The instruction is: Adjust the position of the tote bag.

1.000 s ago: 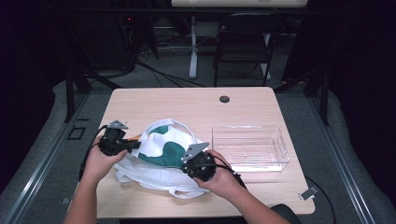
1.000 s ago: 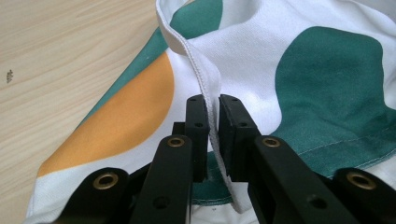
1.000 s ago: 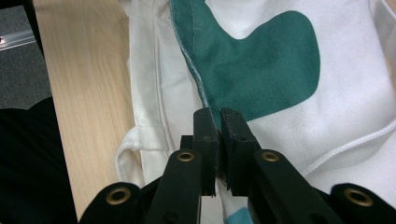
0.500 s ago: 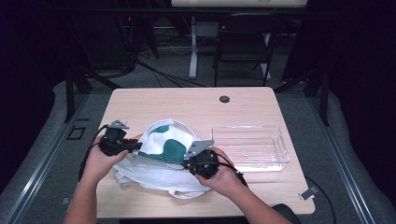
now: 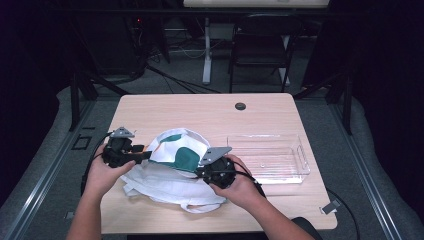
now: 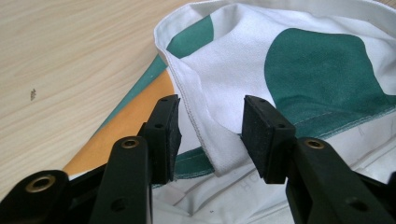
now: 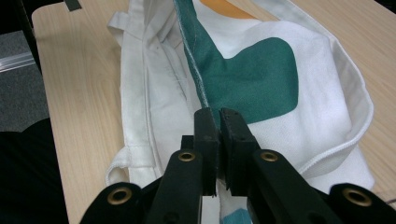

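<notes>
The white cloth bag (image 5: 172, 172) with green and orange patches lies on the near part of the table (image 5: 200, 110), left of the clear tray (image 5: 270, 157). The right gripper (image 7: 219, 116) pinches its green hem tightly. The left gripper (image 6: 210, 133) has just been opening; a fold of the bag's edge stands loose between its jaws.

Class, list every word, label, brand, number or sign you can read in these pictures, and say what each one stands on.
No text can be read for certain.
White tote bag: faint grey letters low on the cloth in the left gripper view, too pale to read.
Green and orange shapes on the bag: plain patches, no lettering.
Clear plastic bin: no label visible.
Table: no markings.
</notes>
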A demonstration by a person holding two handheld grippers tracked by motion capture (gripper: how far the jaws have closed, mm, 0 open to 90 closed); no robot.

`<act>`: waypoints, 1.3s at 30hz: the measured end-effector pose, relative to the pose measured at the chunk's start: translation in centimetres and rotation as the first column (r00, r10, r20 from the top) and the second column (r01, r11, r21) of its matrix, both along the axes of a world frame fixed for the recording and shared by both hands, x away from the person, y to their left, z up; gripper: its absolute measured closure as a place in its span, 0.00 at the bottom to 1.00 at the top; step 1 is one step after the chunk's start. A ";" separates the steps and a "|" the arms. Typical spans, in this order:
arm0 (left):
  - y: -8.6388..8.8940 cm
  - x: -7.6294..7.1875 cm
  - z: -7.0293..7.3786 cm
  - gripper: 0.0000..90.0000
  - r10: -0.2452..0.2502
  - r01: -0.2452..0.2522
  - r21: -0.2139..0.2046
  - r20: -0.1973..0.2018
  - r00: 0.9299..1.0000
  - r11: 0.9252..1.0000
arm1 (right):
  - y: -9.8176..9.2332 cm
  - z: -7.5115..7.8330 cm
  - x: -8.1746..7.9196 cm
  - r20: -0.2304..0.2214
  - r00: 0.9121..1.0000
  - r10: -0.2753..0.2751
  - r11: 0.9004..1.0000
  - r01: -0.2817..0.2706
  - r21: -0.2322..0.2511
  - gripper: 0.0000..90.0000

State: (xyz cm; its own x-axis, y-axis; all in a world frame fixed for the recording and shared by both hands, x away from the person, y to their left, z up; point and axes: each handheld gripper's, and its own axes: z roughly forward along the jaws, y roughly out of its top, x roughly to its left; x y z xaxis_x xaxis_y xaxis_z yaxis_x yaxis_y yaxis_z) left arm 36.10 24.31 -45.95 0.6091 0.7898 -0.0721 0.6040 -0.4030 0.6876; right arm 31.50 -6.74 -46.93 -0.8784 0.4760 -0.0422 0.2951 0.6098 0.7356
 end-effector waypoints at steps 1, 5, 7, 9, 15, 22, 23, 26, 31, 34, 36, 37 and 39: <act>0.0 -0.1 0.1 0.62 -0.003 0.003 0.002 0.002 1.000 1.000 | 0.0 0.0 0.0 0.001 1.000 -0.002 1.000 0.002 0.002 0.95; -0.2 -0.4 0.5 0.60 -0.021 0.021 0.013 0.015 1.000 1.000 | 0.0 0.2 0.2 0.000 1.000 -0.002 1.000 0.002 0.006 0.95; -0.3 -0.6 0.7 0.60 -0.027 0.027 0.006 0.022 0.999 1.000 | -0.1 0.2 0.3 0.000 1.000 -0.003 1.000 0.003 0.008 0.95; -0.4 -0.7 0.9 0.58 -0.035 0.035 0.007 0.023 0.999 0.999 | -0.1 0.2 0.3 0.000 1.000 -0.003 1.000 0.003 0.012 0.95; -1.2 -1.1 0.9 0.55 -0.088 0.088 -0.002 0.029 0.996 0.996 | -0.1 0.3 0.5 0.003 1.000 -0.011 1.000 0.011 0.024 0.95; -1.8 -1.2 0.6 0.51 -0.137 0.137 0.018 0.030 0.990 0.990 | -0.1 0.4 0.7 0.001 1.000 -0.018 0.999 0.018 0.030 0.95; -1.9 -1.2 0.6 0.51 -0.141 0.140 0.014 0.028 0.990 0.990 | -0.1 0.4 0.8 0.004 1.000 -0.019 0.999 0.019 0.032 0.96; -2.1 -1.3 0.5 0.50 -0.160 0.159 0.019 0.035 0.987 0.987 | -0.1 0.5 0.8 0.002 1.000 -0.023 0.999 0.023 0.037 0.96; -2.8 -1.3 0.2 0.48 -0.192 0.191 0.029 0.033 0.981 0.981 | -0.1 0.6 0.9 0.005 1.000 -0.029 0.998 0.029 0.049 0.96; -3.2 -1.3 0.0 0.48 -0.198 0.197 0.030 0.031 0.980 0.980 | -0.1 0.6 0.9 0.006 1.000 -0.028 0.999 0.028 0.046 0.96; -3.4 -1.2 -0.2 0.48 -0.205 0.203 0.039 0.032 0.978 0.978 | -0.1 0.6 0.9 0.008 1.000 -0.028 0.998 0.028 0.049 0.96; -3.6 -1.2 -0.3 0.48 -0.208 0.206 0.045 0.032 0.978 0.978 | -0.1 0.6 0.9 0.007 1.000 -0.030 0.998 0.029 0.050 0.96; -3.8 -1.2 -0.4 0.48 -0.214 0.212 0.050 0.034 0.976 0.976 | -0.1 0.6 0.9 0.007 1.000 -0.029 0.998 0.029 0.048 0.96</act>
State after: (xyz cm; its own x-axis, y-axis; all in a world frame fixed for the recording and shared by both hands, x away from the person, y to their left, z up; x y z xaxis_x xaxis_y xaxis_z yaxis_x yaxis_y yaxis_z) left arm 34.85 20.50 -46.34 0.7650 0.6439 -0.0121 0.4745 -0.5509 0.6866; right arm 32.41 -6.81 -46.36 -0.8639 0.5030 -0.0253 0.3063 0.5647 0.7663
